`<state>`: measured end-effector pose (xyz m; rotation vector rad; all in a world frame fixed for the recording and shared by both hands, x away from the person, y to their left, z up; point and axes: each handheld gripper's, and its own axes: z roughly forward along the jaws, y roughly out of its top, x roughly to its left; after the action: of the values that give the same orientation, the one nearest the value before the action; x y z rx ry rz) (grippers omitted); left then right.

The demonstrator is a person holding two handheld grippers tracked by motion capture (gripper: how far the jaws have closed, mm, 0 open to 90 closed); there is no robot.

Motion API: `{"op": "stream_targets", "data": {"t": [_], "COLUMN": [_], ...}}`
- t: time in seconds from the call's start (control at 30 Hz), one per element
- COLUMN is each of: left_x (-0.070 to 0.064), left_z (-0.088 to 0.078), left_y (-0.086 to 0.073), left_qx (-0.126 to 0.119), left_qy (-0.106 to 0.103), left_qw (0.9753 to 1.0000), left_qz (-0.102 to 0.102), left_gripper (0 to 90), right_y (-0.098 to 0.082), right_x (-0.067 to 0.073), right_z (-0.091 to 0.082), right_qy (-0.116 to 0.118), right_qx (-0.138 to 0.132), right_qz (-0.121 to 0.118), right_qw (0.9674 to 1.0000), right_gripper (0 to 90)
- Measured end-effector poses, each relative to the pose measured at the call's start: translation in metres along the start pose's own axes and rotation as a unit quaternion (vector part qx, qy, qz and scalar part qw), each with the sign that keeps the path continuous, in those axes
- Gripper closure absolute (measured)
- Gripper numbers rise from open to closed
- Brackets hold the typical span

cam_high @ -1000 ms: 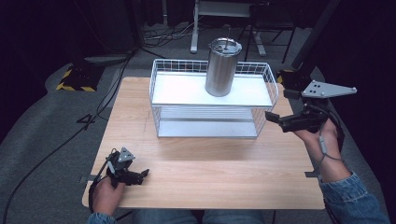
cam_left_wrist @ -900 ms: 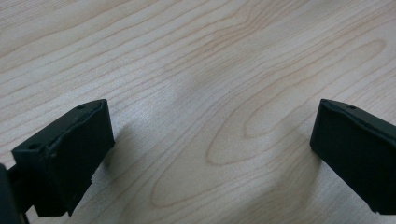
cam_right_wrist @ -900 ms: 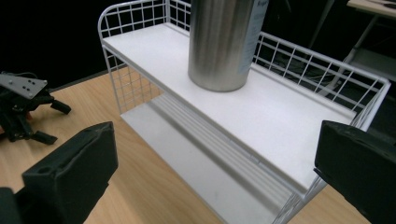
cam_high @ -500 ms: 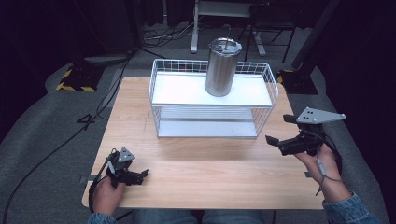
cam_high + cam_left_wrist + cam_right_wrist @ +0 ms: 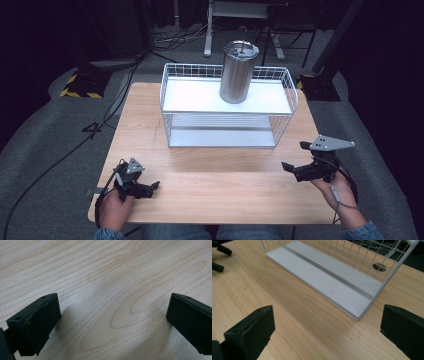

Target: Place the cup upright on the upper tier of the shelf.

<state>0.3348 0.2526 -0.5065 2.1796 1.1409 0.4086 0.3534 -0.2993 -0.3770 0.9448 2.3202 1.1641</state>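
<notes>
A steel tumbler (image 5: 237, 72) with a lid stands upright on the top shelf of a white wire rack (image 5: 227, 107) at the back of the wooden table (image 5: 220, 180). My right gripper (image 5: 295, 162) hovers low at the table's right front, open and empty, pointing left toward the rack's lower shelf (image 5: 329, 288). My left gripper (image 5: 152, 189) rests at the front left corner, open, with bare wood (image 5: 112, 302) between its jaws.
The rack's lower shelf holds nothing. Dark floor with cables (image 5: 60, 160) surrounds the table, and a yellow-black striped block (image 5: 80, 85) lies at the back left. The other gripper (image 5: 219, 255) shows at the top left of the right gripper view.
My right gripper has come down and toward me from beside the rack's right end to the table's right front. The left gripper has stayed put.
</notes>
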Motion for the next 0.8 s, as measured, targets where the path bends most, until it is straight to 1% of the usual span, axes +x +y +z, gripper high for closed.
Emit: {"op": "stream_targets", "data": {"t": [0.2,0.33,0.43,0.5,0.63,0.7,0.8], "left_x": [0.000,0.000,0.000,0.000,0.000,0.000,0.000], "left_z": [0.000,0.000,0.000,0.000,0.000,0.000,0.000], "left_y": [0.000,0.000,0.000,0.000,0.000,0.000,0.000], "left_qx": [0.000,0.000,0.000,0.000,0.000,0.000,0.000], "left_qy": [0.000,0.000,0.000,0.000,0.000,0.000,0.000], "left_qw": [1.0000,1.0000,1.0000,1.0000,1.0000,1.0000,1.0000], "left_qz": [0.000,-0.001,0.000,0.000,0.000,0.000,0.000], "left_gripper": [0.0,0.0,0.0,0.0,0.0,0.0,0.0], "right_y": [-0.024,-0.039,-0.047,-0.053,-0.063,-0.070,-0.077], "right_x": [0.002,0.004,0.005,0.006,0.009,0.010,0.011], "right_z": [0.017,0.030,0.036,0.040,0.047,0.051,0.056], "right_qy": [0.016,0.025,0.029,0.028,0.025,0.027,0.023], "right_qx": [0.013,0.021,0.022,0.020,0.020,0.024,0.033], "right_qz": [0.025,0.035,0.040,0.044,0.042,0.044,0.044], "right_qw": [0.9995,0.9988,0.9986,0.9985,0.9986,0.9984,0.9982], "right_gripper": [0.3,0.6,0.9,2.0,4.6,5.7,6.7]}}
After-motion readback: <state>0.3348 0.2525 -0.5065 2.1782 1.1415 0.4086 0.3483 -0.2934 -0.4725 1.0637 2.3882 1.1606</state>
